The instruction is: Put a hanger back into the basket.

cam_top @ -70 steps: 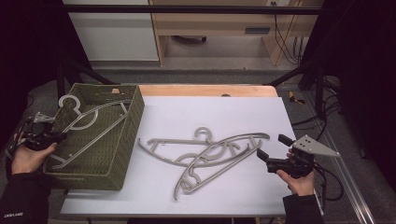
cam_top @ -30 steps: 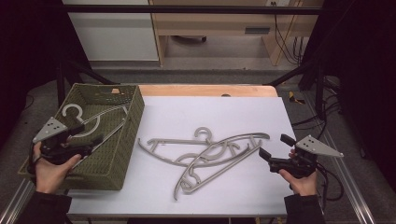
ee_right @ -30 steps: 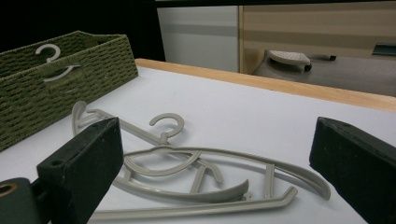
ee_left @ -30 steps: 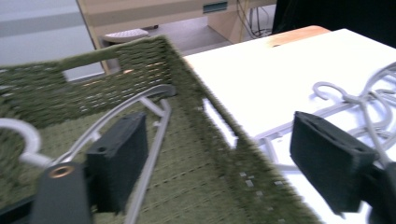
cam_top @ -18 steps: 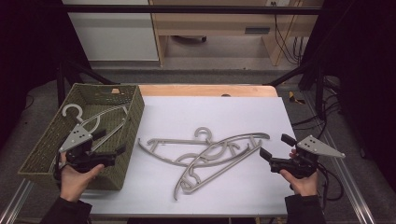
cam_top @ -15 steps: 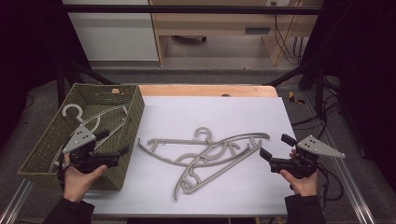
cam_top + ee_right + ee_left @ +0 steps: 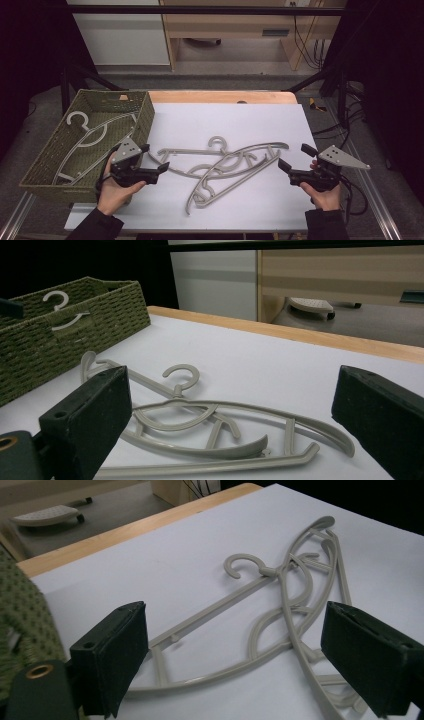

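Note:
Several grey plastic hangers (image 7: 225,162) lie tangled on the white sheet in the middle of the table. One has its hook (image 7: 218,142) pointing to the far side. My left gripper (image 7: 155,159) is open just left of the pile, beside the basket's right wall; its own view shows the hangers (image 7: 280,595) lying between and beyond its jaws. My right gripper (image 7: 296,157) is open to the right of the pile, facing the hangers (image 7: 200,415). A green woven basket (image 7: 145,115) at the left holds another grey hanger (image 7: 87,137).
The white sheet (image 7: 225,120) covers the table up to a wooden strip (image 7: 225,96) along the far edge. The basket (image 7: 50,350) stands at the table's left edge. Metal frame rails (image 7: 367,200) run along the table's sides. Cables (image 7: 350,195) trail by the right hand.
My left gripper has come from the basket's left side across its near end to the table beside the hangers. The right gripper has stayed almost still. The hangers have not moved.

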A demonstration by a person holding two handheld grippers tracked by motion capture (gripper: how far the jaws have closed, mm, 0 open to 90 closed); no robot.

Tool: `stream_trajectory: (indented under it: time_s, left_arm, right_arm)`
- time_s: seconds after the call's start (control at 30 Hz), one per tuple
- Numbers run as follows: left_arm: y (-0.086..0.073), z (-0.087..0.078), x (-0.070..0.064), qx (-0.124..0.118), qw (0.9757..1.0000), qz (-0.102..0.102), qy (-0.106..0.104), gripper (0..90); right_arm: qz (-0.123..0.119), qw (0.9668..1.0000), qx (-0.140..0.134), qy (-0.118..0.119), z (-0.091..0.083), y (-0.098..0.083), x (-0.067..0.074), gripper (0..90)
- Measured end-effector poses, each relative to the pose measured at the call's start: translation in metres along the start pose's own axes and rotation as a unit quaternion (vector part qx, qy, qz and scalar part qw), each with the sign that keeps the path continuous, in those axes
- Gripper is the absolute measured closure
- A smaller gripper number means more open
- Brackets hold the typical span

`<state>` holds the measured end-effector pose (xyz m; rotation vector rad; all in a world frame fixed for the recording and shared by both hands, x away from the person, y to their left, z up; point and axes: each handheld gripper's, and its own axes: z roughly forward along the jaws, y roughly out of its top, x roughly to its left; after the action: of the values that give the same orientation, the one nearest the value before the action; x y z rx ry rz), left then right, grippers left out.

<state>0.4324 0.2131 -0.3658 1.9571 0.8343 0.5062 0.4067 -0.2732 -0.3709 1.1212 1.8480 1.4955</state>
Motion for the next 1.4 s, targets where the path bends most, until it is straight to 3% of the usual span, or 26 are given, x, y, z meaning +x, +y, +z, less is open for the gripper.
stream_trajectory:
  time_s: [0.17,0.47,0.8,1.13,1.27,1.4]
  left_arm:
    - [0.004,0.02,-0.012,0.021,0.9996,0.012,-0.011,13.5]
    - [0.004,0.058,-0.028,0.059,0.9978,0.013,-0.028,20.4]
    - [0.002,0.098,-0.041,0.101,0.9936,0.017,-0.048,26.4]
    - [-0.006,0.134,-0.047,0.153,0.9862,0.018,-0.06,34.5]
    - [-0.009,0.145,-0.049,0.178,0.9816,0.022,-0.065,42.3]
    - [-0.012,0.154,-0.051,0.192,0.9792,0.023,-0.062,50.1]
  right_arm:
    - [0.0,1.0,0.0,0.0,0.0,0.0,0.0,2.9]
    - [0.001,1.0,0.002,0.003,0.001,0.0,0.001,3.0]
    - [0.001,1.0,0.002,0.005,0.001,0.0,0.001,3.0]
    - [0.001,1.0,0.001,0.005,0.001,0.0,0.0,2.7]
    - [0.002,1.0,0.002,0.005,0.001,-0.001,0.0,2.6]
    - [0.003,1.0,0.002,0.007,0.001,-0.001,-0.001,2.6]
